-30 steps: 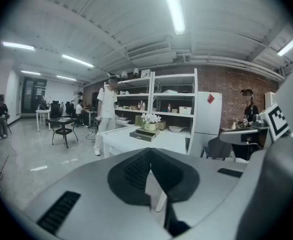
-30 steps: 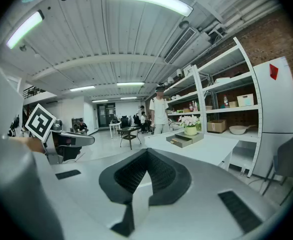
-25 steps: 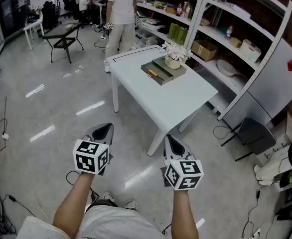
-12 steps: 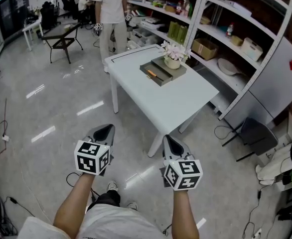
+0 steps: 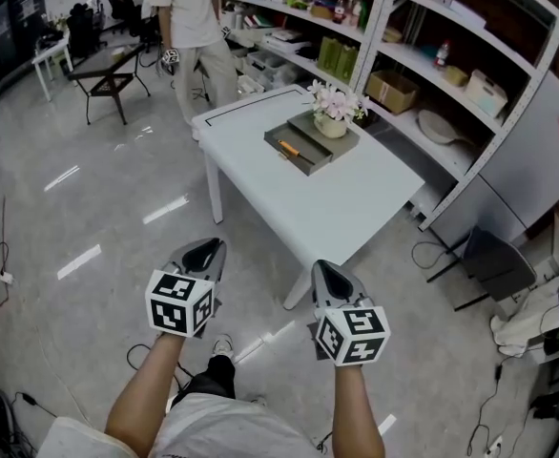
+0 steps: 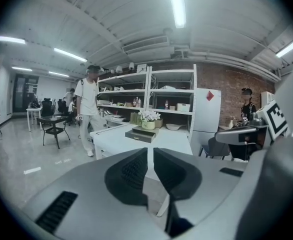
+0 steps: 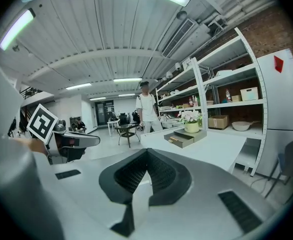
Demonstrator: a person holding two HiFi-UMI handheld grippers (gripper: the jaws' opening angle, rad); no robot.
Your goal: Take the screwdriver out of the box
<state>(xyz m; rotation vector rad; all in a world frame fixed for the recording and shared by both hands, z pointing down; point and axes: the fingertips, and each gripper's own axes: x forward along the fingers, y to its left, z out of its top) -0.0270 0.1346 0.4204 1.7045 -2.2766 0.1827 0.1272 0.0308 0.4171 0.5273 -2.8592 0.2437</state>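
A flat grey box (image 5: 303, 147) lies open on the far part of the white table (image 5: 332, 203), with an orange-handled screwdriver (image 5: 292, 148) inside it. Both grippers hover over the floor, well short of the table's near corner. My left gripper (image 5: 206, 248) has its jaws opening, with a narrow slit between them and nothing in it. My right gripper (image 5: 324, 269) is shut and empty. The left gripper view shows the box (image 6: 139, 134) far ahead. In the right gripper view the box (image 7: 182, 139) is also distant.
A pot of white flowers (image 5: 334, 114) stands on the back of the box. A person in white (image 5: 192, 22) stands by the table's far left corner. Metal shelving (image 5: 423, 60) runs along the right. A dark chair (image 5: 491, 261) and cables lie right of the table.
Both grippers have moved forward towards the table, which now sits a little nearer in the head view. The person in white has stepped to the left.
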